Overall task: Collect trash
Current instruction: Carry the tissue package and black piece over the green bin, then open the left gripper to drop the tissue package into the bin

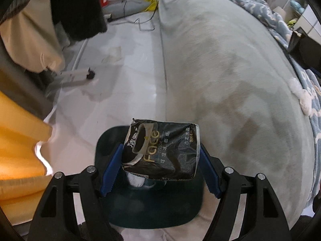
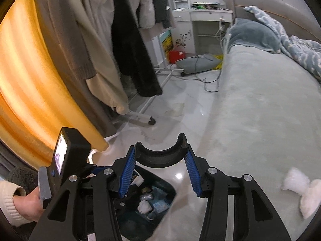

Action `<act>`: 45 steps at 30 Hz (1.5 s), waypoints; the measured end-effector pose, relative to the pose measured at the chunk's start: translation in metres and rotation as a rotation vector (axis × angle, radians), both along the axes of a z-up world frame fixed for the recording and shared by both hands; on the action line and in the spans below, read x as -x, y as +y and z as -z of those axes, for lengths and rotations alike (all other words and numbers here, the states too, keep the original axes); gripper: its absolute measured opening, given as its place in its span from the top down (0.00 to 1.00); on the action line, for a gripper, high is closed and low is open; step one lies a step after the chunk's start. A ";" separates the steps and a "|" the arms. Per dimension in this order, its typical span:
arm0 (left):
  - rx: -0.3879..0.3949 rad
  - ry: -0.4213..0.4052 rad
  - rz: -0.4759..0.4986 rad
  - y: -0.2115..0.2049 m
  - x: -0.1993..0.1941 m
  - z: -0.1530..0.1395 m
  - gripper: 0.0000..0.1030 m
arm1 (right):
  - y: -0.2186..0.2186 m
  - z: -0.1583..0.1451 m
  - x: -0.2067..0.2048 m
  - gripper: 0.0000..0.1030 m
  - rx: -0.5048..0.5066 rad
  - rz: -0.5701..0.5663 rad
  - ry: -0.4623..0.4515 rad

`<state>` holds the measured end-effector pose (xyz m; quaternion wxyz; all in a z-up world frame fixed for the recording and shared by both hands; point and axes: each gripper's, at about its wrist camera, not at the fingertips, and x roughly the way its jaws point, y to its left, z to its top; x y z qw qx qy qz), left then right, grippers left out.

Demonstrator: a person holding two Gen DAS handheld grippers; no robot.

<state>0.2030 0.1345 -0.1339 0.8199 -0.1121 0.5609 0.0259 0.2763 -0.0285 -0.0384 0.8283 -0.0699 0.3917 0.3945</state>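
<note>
We holding tissue pack [image 1: 160,150] in left gripper [image 1: 160,158], blue pads pressing both its sides, jaws about half open. Pack hanging over dark bin [image 1: 148,206], near bed [image 1: 230,80] edge on right. Right gripper [image 2: 160,158] gripping black curved piece [image 2: 160,156] between its pads, jaws partly open. Bin [image 2: 149,206] sitting on floor under right gripper, wrappers and white wads inside. White tissue clumps [image 2: 301,188] lying on bed at near right.

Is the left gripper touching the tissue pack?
Touching. The left wrist view shows the left gripper's blue pads pressed against both sides of the tissue pack, holding it above the bin.
</note>
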 end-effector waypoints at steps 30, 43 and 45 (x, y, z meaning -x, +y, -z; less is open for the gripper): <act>0.094 0.043 -0.079 0.107 0.037 0.006 0.19 | 0.107 0.083 0.012 0.52 0.149 -0.133 0.142; 0.135 -0.074 -0.115 0.127 0.041 -0.019 0.23 | 0.131 0.134 0.027 0.52 0.277 -0.198 0.202; 0.145 -0.092 -0.118 0.129 0.041 -0.024 0.24 | 0.133 0.142 0.030 0.52 0.302 -0.210 0.205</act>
